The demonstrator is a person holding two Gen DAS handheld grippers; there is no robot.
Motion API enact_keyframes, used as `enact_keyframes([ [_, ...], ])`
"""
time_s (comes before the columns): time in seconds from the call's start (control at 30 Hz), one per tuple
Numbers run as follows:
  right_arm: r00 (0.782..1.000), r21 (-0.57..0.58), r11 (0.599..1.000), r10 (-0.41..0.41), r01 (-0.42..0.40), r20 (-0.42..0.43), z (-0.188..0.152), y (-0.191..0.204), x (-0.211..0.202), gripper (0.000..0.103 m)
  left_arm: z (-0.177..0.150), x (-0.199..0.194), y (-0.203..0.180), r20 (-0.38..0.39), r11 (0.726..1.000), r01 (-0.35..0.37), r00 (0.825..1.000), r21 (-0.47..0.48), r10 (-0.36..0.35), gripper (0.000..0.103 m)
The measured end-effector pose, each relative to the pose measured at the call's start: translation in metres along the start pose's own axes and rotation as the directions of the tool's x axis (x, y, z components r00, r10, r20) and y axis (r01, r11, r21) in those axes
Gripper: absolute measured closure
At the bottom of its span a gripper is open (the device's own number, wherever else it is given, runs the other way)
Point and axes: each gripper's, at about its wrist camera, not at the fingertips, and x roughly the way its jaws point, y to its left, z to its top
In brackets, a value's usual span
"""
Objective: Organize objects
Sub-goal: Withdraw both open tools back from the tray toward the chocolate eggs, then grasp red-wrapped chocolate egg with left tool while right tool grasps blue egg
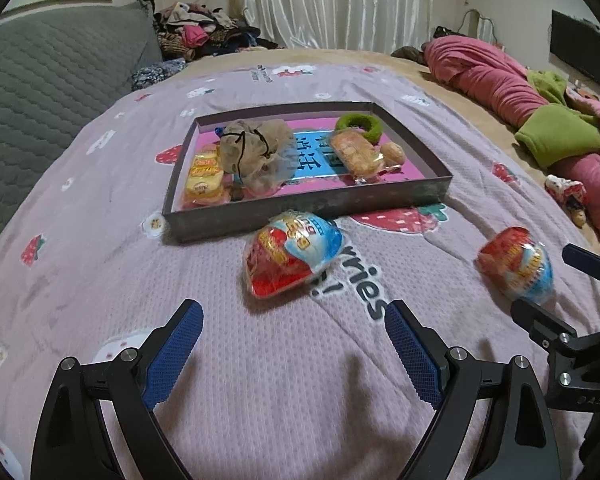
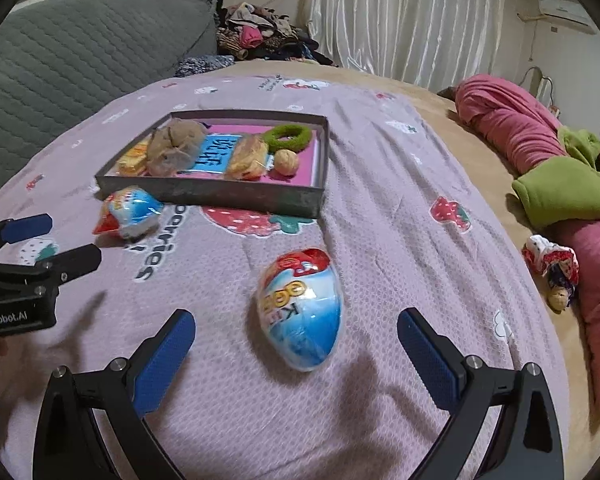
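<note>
Two wrapped eggs lie on the blanket (image 1: 100, 280) outside the tray (image 1: 300, 210): the left egg (image 1: 292, 256) sits just in front of the tray's near wall, almost touching it, and the right egg (image 2: 300, 312) lies farther out from that wall, off toward the tray's right corner. Inside the tray are a mesh pouch (image 1: 256, 152), two snack packs (image 1: 202, 178), a green ring (image 1: 360, 126) and a walnut (image 1: 394, 154). The left gripper (image 1: 294, 336) has its jaws spread wide and empty, aimed at the left egg but short of it; the right gripper (image 2: 296, 344) is likewise wide apart and empty, its fingers flanking the near end of the right egg without touching. The likely next step is grasping both eggs to move them into the tray. The risks, as I judge them: the glossy wrap and rounded shape could let an egg squirt out of closing pads, the soft blanket may let it roll, and the left egg's closeness to the tray wall could make a finger knock the tray and shift its contents.
</note>
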Motion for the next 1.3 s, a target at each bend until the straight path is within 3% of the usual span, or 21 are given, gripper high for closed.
enact_keyframes([
  [0.47, 0.999, 0.002, 0.999, 0.048, -0.048, -0.022, 0.010, 0.000, 0.038, 0.001, 0.018, 0.047, 0.007, 0.005, 0.997, 0.073, 0.997, -0.025, -0.073, 0.010],
  [0.9, 0.992, 0.082, 0.990, 0.118, -0.115, -0.034, 0.013, -0.007, 0.061, 0.001, 0.029, 0.079, 0.005, -0.038, 0.995, 0.101, 0.994, -0.025, -0.102, 0.010],
  [1.03, 0.994, 0.061, 0.993, 0.101, -0.098, -0.051, 0.014, -0.004, 0.066, 0.001, 0.031, 0.083, 0.001, -0.041, 0.995, 0.104, 0.994, -0.010, -0.104, 0.010],
  [1.1, 0.994, 0.048, 0.994, 0.099, -0.097, -0.039, 0.014, -0.002, 0.065, 0.005, 0.032, 0.084, -0.001, -0.038, 0.994, 0.105, 0.994, -0.002, -0.105, 0.011],
  [1.13, 0.994, 0.040, 0.994, 0.103, -0.102, -0.032, 0.014, -0.001, 0.063, 0.015, 0.032, 0.084, -0.003, -0.040, 0.994, 0.105, 0.994, 0.003, -0.105, 0.013],
  [1.2, 0.995, 0.019, 0.995, 0.102, -0.102, -0.019, 0.014, 0.001, 0.060, 0.029, 0.033, 0.083, -0.003, -0.030, 0.995, 0.096, 0.995, 0.007, -0.096, 0.032],
  [1.3, 0.995, -0.001, 0.995, 0.101, -0.101, -0.021, 0.014, 0.003, 0.060, 0.042, 0.033, 0.084, -0.002, -0.032, 0.993, 0.115, 0.993, 0.002, -0.115, 0.034],
])
